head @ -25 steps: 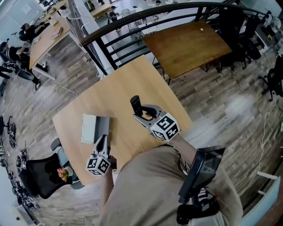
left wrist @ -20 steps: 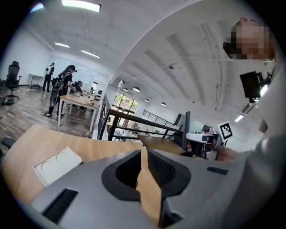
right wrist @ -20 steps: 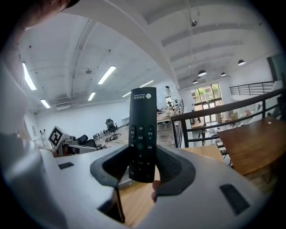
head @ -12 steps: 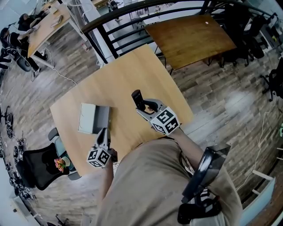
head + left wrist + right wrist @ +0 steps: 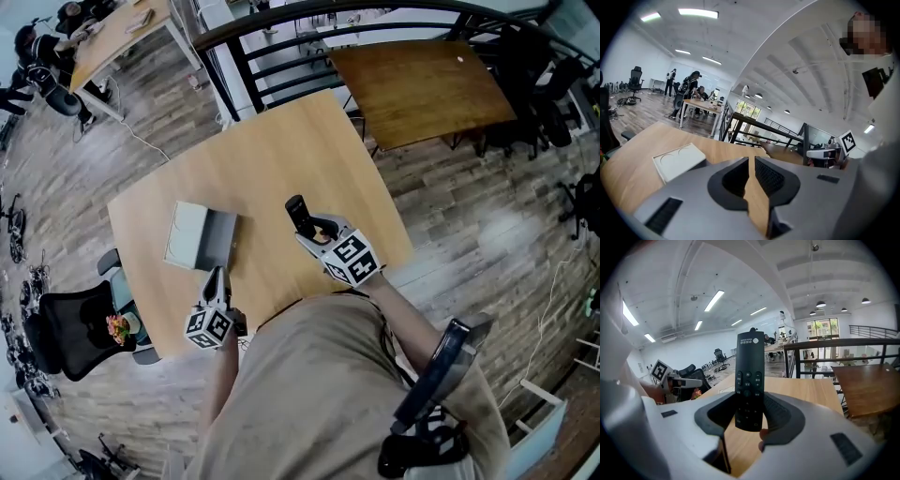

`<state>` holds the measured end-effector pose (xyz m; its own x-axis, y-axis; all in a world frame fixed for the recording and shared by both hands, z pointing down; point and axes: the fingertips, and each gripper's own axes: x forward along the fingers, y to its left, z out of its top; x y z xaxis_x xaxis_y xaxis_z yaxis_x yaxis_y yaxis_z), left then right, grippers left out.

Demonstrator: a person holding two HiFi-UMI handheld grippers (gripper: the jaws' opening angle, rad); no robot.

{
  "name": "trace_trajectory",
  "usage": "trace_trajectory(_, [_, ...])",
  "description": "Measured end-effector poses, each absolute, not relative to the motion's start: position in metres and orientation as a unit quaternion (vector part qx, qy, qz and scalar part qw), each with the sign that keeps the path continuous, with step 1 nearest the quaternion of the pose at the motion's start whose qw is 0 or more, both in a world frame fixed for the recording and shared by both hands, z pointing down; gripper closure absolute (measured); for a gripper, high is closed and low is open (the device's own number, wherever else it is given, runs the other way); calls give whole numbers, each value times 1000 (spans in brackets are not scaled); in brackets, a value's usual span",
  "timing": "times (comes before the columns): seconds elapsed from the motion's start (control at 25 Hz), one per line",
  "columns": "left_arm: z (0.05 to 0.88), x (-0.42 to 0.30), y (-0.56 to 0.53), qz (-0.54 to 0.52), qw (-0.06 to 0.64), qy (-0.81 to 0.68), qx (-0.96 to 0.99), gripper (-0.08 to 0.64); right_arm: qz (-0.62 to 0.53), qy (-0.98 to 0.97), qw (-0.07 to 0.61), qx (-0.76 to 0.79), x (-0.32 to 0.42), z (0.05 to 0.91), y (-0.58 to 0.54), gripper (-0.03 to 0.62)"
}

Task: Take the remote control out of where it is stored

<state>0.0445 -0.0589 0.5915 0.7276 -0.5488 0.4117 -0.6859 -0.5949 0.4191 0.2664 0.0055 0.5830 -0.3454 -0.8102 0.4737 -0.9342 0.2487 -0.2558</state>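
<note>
The black remote control (image 5: 749,376) stands upright between the jaws of my right gripper (image 5: 749,405), which is shut on its lower half. In the head view the remote control (image 5: 297,213) is held by the right gripper (image 5: 307,228) just above the light wooden table (image 5: 272,159), right of centre. The open storage box (image 5: 202,239), with a white lid and a grey tray, lies on the table's left part. Its white lid (image 5: 676,159) shows two round recesses. My left gripper (image 5: 216,279) hovers just in front of the box, its jaws almost touching with nothing between them (image 5: 751,166).
A darker wooden table (image 5: 422,84) stands beyond a black railing (image 5: 281,56) at the far side. A black office chair (image 5: 75,337) sits at the table's left corner. People work at a distant desk (image 5: 122,28). My torso hides the table's near edge.
Both grippers have sunk a little toward the table. The remote control stays held upright in the right gripper. The box has not moved.
</note>
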Motion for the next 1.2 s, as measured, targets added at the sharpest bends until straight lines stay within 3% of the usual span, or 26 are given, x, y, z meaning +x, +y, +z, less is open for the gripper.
trace_trajectory(0.68, [640, 29, -47, 163, 242, -374, 880, 531, 338, -781, 221, 477, 224, 703, -2, 407])
trace_trajectory(1.2, [678, -1, -25, 217, 261, -380, 861, 531, 408, -755, 287, 425, 199, 805, 8, 407])
